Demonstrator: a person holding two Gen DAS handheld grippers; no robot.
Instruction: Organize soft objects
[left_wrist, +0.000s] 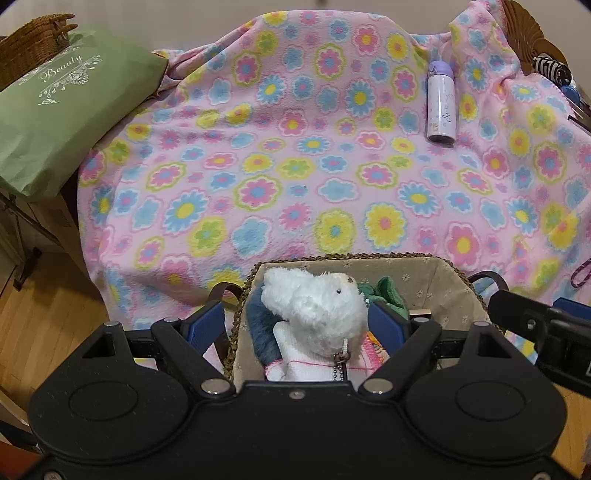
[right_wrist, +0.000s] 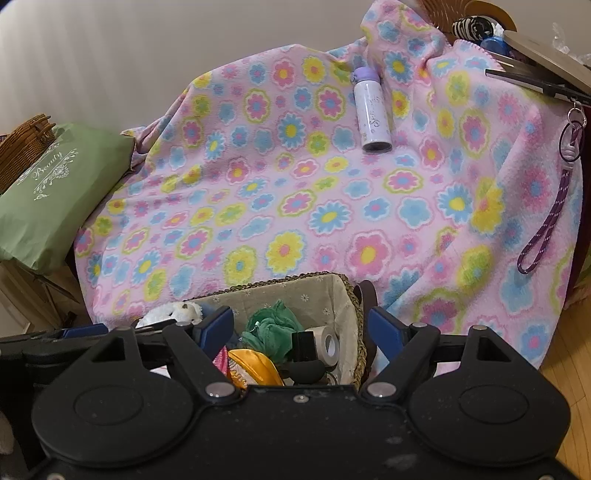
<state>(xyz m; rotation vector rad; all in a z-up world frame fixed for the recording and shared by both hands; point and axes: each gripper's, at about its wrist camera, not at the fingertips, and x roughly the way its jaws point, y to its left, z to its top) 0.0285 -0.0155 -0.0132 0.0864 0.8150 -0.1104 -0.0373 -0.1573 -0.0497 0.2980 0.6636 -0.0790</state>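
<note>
covering most of both views: pink flowered fleece blanket (left_wrist: 295, 147), spread wide with folds at upper right. green "beauty" bag (left_wrist: 62, 110), upper left of the frame, leaning on a wicker basket (left_wrist: 33, 44). lined woven basket (left_wrist: 436, 284), lower centre, resting on the blanket's near edge. left gripper (left_wrist: 297, 323), bottom centre of the left view, jaws set wide over the basket; whether the blue pads touch the white plush toy (left_wrist: 314, 306) between them i cannot tell. the toy sits in the basket's left part, over a blue-grey furry item (left_wrist: 260, 328). right gripper (right_wrist: 303, 328), jaws wide apart above the basket, holding nothing. green plush (right_wrist: 271, 328), basket centre. purple-capped bottle (left_wrist: 440, 103), lying upper right. purple cord strap (right_wrist: 546, 225), hanging at right edge. tape roll (right_wrist: 328, 343), basket right corner.
</note>
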